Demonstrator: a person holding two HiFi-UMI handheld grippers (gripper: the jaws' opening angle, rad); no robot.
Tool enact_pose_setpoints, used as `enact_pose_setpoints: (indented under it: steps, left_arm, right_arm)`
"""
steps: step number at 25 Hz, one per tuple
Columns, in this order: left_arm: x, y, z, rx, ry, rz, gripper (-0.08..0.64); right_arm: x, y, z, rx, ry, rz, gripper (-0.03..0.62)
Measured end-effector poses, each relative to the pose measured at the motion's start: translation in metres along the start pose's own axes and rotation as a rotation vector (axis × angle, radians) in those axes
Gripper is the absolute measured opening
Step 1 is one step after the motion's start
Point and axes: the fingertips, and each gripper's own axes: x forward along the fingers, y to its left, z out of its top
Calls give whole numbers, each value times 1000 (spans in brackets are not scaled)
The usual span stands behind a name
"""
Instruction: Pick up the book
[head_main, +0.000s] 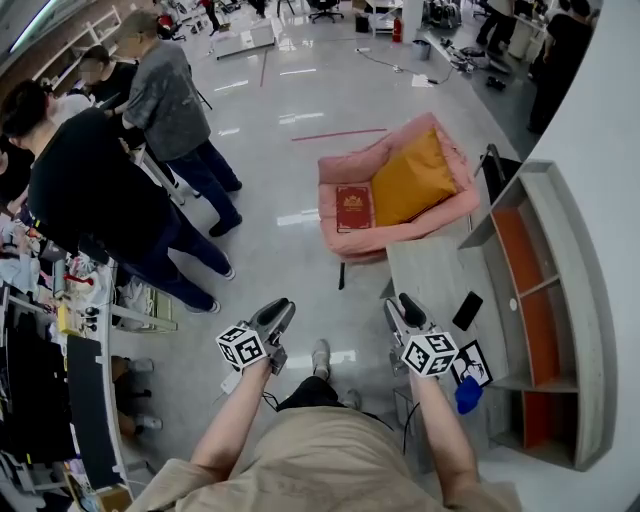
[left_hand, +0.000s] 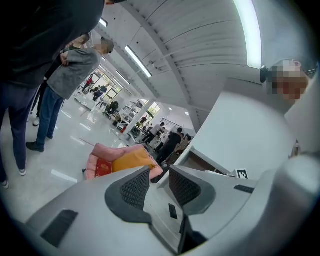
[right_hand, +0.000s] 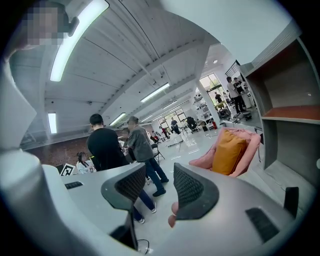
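A red book (head_main: 352, 208) lies flat on the seat of a pink armchair (head_main: 340, 170), next to an orange cushion (head_main: 412, 178). Both grippers hang over the floor well short of the chair and point toward it. My left gripper (head_main: 283, 312) is shut with nothing in it. The right gripper (head_main: 403, 305) stands open and empty. In the left gripper view the book (left_hand: 103, 168) shows just past the left gripper (left_hand: 159, 172), left of the cushion (left_hand: 132, 161). The right gripper view has the cushion (right_hand: 227, 150) to the right of the right gripper (right_hand: 160, 169); the book is hidden there.
A grey shelf unit with orange panels (head_main: 530, 290) lines the right wall. Beside the chair stands a low grey table (head_main: 430, 265) with a black phone (head_main: 467, 310). Two people (head_main: 90, 190) stand at the left near a cluttered desk (head_main: 60, 330).
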Motion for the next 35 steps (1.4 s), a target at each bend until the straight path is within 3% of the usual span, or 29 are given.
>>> enact_pose_setpoints:
  steps: [16,25,35]
  left_arm:
    - [83,90,79,-14,25,-87,110]
    - [115,130,95,-39,47,-128,110]
    - [160,135,98,-47,73,-162,110]
  right_arm:
    - [110,-22,36,-22,1,-95,163]
    - [144,-38,49,-35,-9,-158,163]
    - [156,-59,57,-15,-20,-182,164]
